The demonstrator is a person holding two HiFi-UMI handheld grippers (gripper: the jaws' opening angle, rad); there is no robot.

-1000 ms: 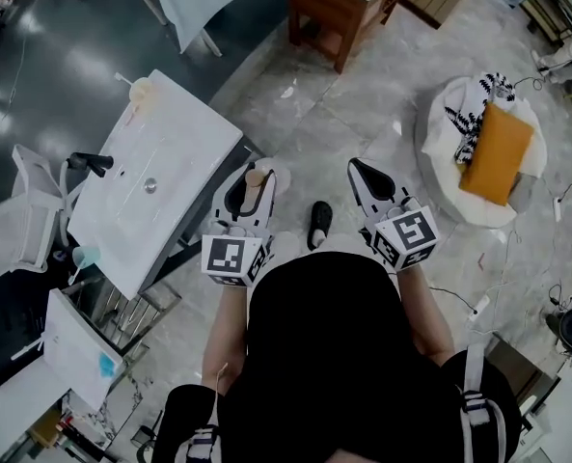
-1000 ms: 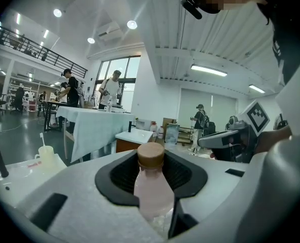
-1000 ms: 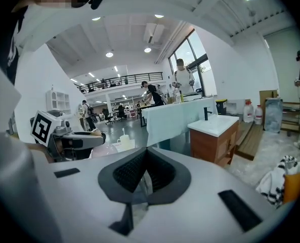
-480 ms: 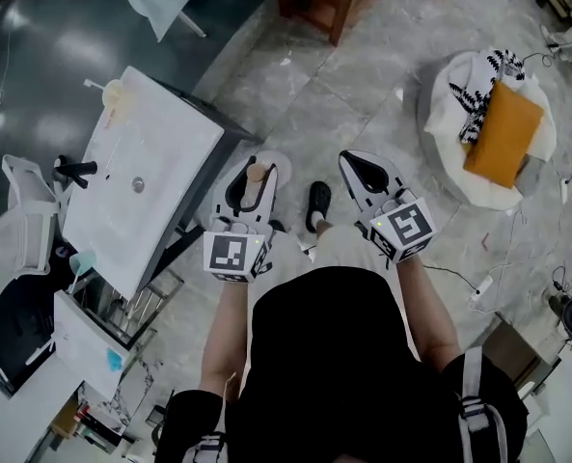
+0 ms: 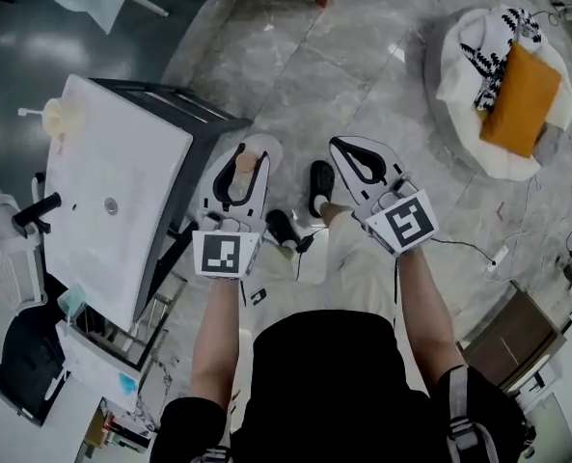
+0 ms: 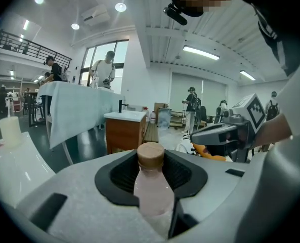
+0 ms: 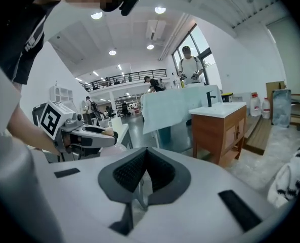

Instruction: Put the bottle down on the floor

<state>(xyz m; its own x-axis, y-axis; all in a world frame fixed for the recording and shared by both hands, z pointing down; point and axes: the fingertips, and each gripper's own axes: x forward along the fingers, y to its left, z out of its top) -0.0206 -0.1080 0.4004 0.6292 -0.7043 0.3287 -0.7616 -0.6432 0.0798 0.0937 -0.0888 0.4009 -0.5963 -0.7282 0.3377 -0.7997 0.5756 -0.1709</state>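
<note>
A pale pink bottle [image 6: 151,189] with a tan cap [image 5: 246,161] stands upright between the jaws of my left gripper [image 5: 244,165], which is shut on it. In the left gripper view the bottle [image 6: 151,189] fills the gap between the black pads. I hold it above the marble floor [image 5: 314,75], beside the white table [image 5: 112,201]. My right gripper [image 5: 355,158] is level with the left one, a little to its right, shut with nothing in it [image 7: 141,178].
A white table with a faucet [image 5: 37,210] and a cup [image 5: 59,116] stands at the left. A round white cushion [image 5: 459,85] with an orange pillow [image 5: 522,99] lies at the upper right. My shoes [image 5: 321,183] are on the floor between the grippers. Cables [image 5: 478,251] run at the right.
The view has shifted; both grippers stay side by side, with the bottle still held in the left. The table now appears closer to the left gripper.
</note>
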